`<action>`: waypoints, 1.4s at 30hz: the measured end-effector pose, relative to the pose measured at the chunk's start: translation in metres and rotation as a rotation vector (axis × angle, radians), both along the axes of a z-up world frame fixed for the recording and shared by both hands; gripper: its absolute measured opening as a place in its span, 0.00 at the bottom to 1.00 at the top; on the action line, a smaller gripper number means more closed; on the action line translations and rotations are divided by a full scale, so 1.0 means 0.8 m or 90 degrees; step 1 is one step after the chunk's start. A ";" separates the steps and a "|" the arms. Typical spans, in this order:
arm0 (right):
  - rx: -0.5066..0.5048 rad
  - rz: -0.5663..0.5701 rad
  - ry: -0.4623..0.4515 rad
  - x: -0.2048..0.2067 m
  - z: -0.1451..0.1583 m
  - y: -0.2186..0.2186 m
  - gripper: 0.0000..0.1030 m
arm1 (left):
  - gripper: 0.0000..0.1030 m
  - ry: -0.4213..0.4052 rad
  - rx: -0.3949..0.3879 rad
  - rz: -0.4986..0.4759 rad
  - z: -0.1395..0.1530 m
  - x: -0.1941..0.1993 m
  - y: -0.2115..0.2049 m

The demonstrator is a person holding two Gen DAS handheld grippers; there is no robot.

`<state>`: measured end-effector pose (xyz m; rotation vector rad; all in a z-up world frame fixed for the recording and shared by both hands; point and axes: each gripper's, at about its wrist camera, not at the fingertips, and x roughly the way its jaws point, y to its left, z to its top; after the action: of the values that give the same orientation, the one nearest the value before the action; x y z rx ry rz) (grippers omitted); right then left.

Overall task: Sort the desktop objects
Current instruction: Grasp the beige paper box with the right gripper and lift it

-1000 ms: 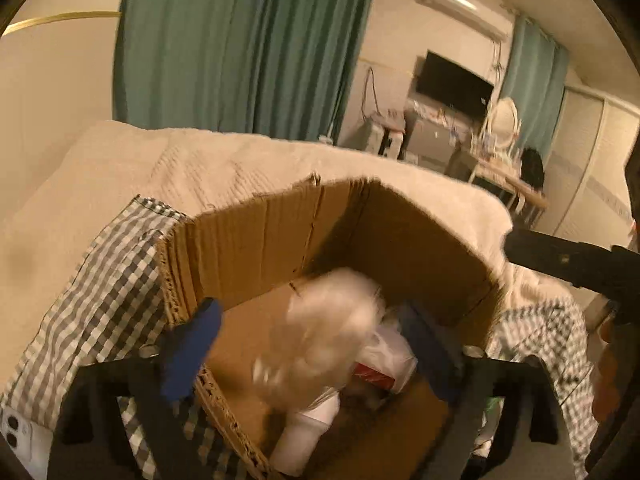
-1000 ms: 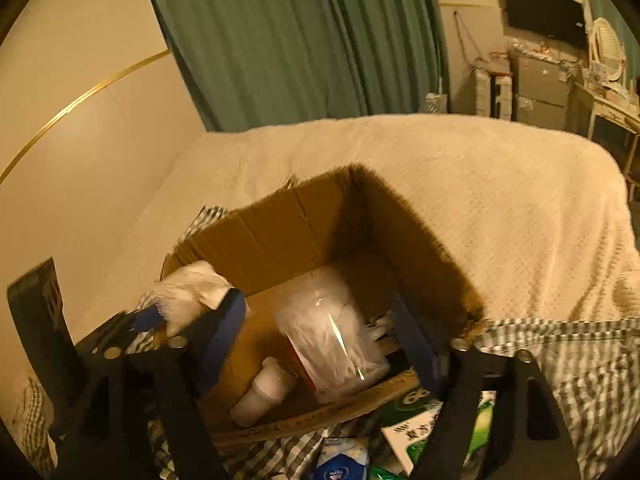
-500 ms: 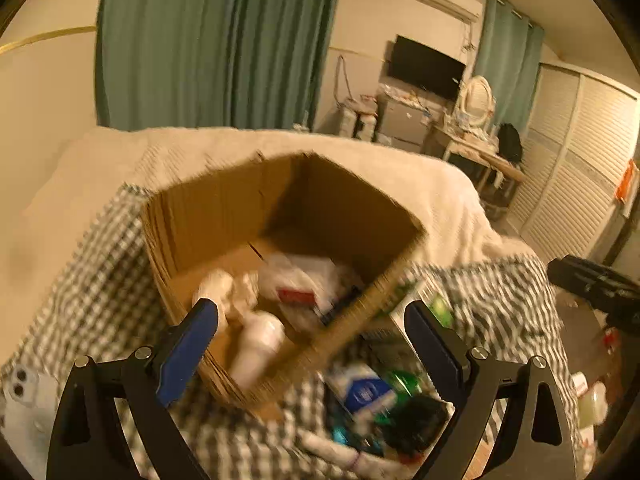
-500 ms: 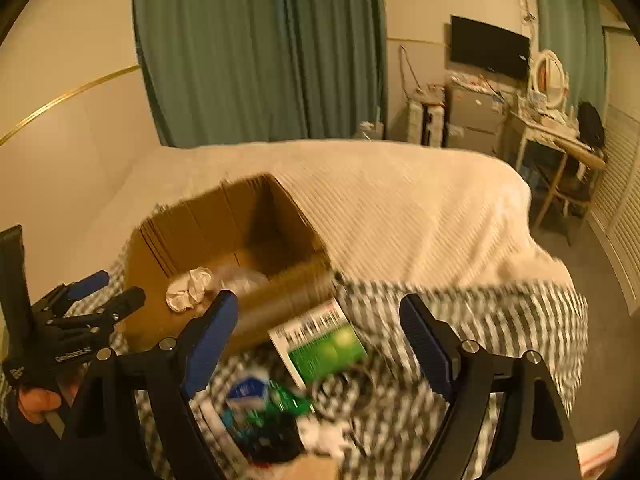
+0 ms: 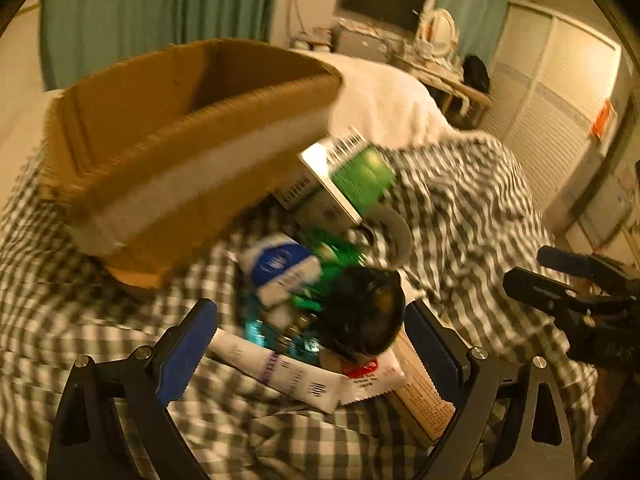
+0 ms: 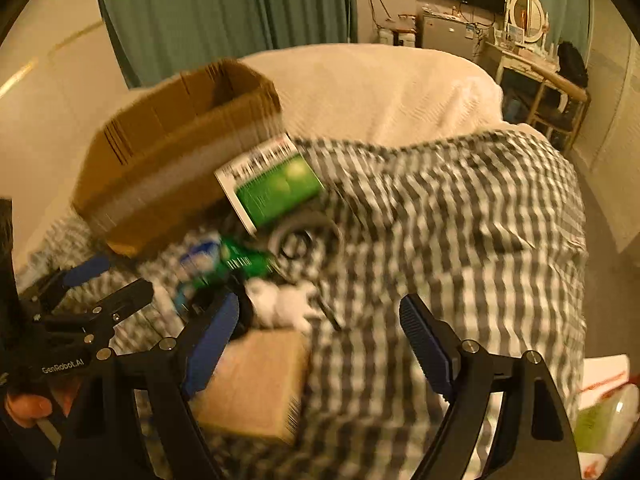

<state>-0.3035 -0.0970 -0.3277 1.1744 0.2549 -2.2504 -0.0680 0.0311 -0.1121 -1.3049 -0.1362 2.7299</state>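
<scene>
Both grippers now off cardboard box [image 5: 168,152], over blurred clutter [image 5: 320,292].

both wrist views angled down, near, somewhat blurred, sharing cardboard box [image 5: 168,148] [image 6: 172,160]

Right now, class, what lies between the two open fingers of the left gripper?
In the left wrist view, the left gripper frames a white tube, a black round thing and a red-and-white sachet on the checked cloth.

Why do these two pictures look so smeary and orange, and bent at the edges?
Left wrist view: warm, dim room light; motion blur smears the cardboard box and checked cloth; fisheye lens curves the edges, corners black. Right wrist view: same orange cast; green box and cloth streaked, while the far dresser stays fairly sharp.
</scene>
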 end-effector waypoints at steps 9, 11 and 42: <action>0.007 -0.016 -0.025 0.005 -0.016 0.020 0.80 | 0.53 -0.063 -0.002 -0.032 -0.056 -0.025 0.023; 0.007 -0.002 -0.031 0.012 -0.016 0.017 0.80 | 0.36 -0.080 0.002 -0.037 -0.065 -0.027 0.017; 0.150 0.134 -0.107 0.087 -0.093 -0.055 0.92 | 0.40 -0.108 0.067 -0.075 -0.071 -0.020 -0.011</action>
<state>-0.2339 -0.1411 -0.4018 1.3805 0.5606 -1.9647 -0.0843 0.0224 -0.1688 -1.4645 -0.2075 2.4774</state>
